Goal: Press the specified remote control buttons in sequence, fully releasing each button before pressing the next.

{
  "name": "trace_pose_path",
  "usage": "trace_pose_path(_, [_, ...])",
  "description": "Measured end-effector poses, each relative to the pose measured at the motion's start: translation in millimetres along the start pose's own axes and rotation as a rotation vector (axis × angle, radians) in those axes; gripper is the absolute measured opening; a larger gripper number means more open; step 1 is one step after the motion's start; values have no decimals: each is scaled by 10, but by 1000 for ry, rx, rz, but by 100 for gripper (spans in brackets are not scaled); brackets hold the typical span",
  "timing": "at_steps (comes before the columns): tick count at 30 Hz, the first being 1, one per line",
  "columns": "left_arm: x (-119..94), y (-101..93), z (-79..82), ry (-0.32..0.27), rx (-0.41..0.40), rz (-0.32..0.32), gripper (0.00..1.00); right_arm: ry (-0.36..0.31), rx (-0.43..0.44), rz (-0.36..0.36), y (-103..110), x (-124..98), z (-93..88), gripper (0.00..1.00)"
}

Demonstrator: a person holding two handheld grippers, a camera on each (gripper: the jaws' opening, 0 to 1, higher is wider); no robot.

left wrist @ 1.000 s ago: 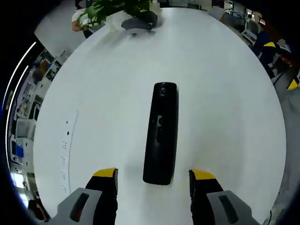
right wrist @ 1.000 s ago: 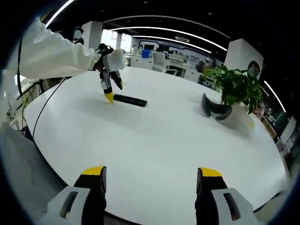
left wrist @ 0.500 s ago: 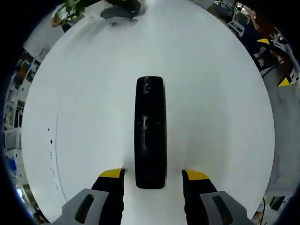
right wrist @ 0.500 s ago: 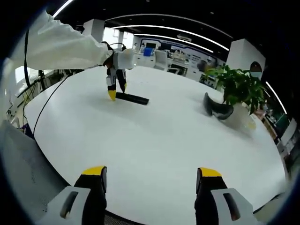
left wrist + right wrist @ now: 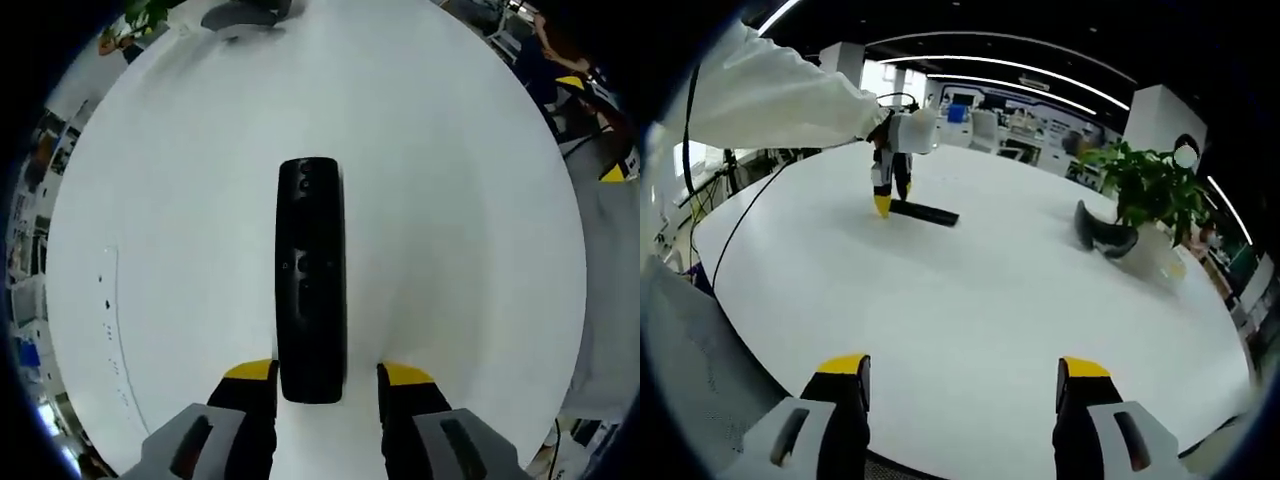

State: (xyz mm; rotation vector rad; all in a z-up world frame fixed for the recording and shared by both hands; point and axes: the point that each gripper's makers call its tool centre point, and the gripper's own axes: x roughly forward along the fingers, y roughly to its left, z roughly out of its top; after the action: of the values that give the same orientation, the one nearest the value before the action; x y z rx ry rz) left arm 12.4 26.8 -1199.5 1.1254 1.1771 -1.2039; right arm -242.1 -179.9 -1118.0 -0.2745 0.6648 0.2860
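No button press is evident yet, I judge: my left gripper (image 5: pixel 325 372), jaws narrowed, straddles the remote (image 5: pixel 311 278) at frame bottom centre without visibly clamping it, while my right gripper (image 5: pixel 960 370) hangs wide open.

Remote control (image 5: pixel 311 280): one, black, long and slim with rounded ends, glossy. Lies flat, button face up, on the white table (image 5: pixel 450 220). Small buttons near the far end and at mid-length. Near end sits between the yellow-tipped jaws; contact cannot be told.
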Motion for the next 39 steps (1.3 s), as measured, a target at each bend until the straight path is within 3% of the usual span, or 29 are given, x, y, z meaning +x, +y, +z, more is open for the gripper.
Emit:
trace_pose_path(6, [6, -66, 11, 27, -21, 17, 24, -20, 11, -16, -38, -21, 27, 75])
trace_pose_path(15, [8, -141, -5, 42, -45, 45, 23, -13, 2, -11, -16, -22, 19, 73])
trace_pose_path(28, [7, -552, -27, 68, 59, 49, 23, -22, 1, 0, 16, -32, 38, 72])
trace_pose_path(39, [7, -855, -58, 49, 20, 40, 23, -42, -1, 36, 82, -38, 80, 72])
